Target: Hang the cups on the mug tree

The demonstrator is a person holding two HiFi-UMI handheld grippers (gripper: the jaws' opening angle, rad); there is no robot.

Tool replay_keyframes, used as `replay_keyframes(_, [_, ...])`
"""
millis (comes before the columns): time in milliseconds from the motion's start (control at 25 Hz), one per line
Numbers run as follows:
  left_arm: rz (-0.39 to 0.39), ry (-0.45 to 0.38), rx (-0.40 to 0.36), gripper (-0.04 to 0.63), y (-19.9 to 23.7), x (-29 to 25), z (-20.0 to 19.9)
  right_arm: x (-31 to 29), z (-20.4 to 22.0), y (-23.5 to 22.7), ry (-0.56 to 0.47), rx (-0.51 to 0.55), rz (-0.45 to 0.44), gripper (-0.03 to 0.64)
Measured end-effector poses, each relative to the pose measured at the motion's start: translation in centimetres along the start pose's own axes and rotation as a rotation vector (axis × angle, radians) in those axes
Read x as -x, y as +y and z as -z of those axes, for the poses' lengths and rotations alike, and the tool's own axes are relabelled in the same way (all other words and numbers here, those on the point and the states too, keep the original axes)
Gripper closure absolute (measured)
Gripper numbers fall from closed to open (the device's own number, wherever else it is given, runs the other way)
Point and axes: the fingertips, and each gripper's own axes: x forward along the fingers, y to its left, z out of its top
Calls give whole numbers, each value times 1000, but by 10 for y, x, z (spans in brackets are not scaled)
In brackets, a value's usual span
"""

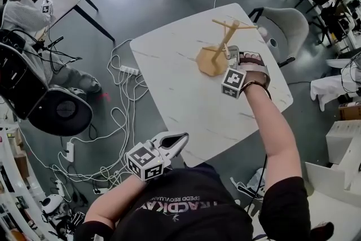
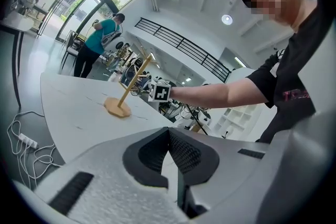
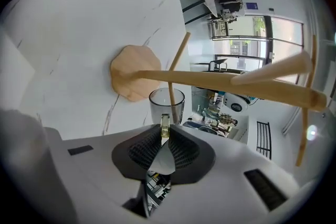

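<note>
Right gripper view shows the right gripper (image 3: 165, 136) clamped on the thin, yellowish handle (image 3: 165, 124) of a clear glass cup (image 3: 167, 105). The cup is held off the counter (image 3: 79, 34), close against the wooden mug tree (image 3: 210, 78). One slim peg (image 3: 177, 63) crosses the cup's mouth; whether it touches the glass I cannot tell.

The cup looks empty, so it is probably light. Being glass, it is likely rigid, slick and breakable, and a knock against the pegs could chip it. The handle seems the sensible hold, but the loop has to stay free enough to slide over a peg.

The left gripper (image 2: 170, 152) is closed on nothing and hangs by the counter's near edge, well away from the tree.
</note>
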Motion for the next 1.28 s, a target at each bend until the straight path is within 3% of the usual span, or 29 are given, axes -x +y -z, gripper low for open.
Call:
replay_keyframes(400, [40, 29, -24, 598, -6, -14, -1, 11, -5, 3, 13, 24, -21, 572])
replay_keyframes(760, [46, 57, -60, 598, -16, -21, 3, 11, -11, 9, -40, 29, -13, 572])
replay_keyframes(1120, [46, 68, -69, 598, -23, -24, 7, 24, -12, 10, -79, -6, -18, 572])
replay_keyframes(1280, [48, 75, -77, 598, -25, -27, 9, 37, -11, 13, -151, -73, 19, 572])
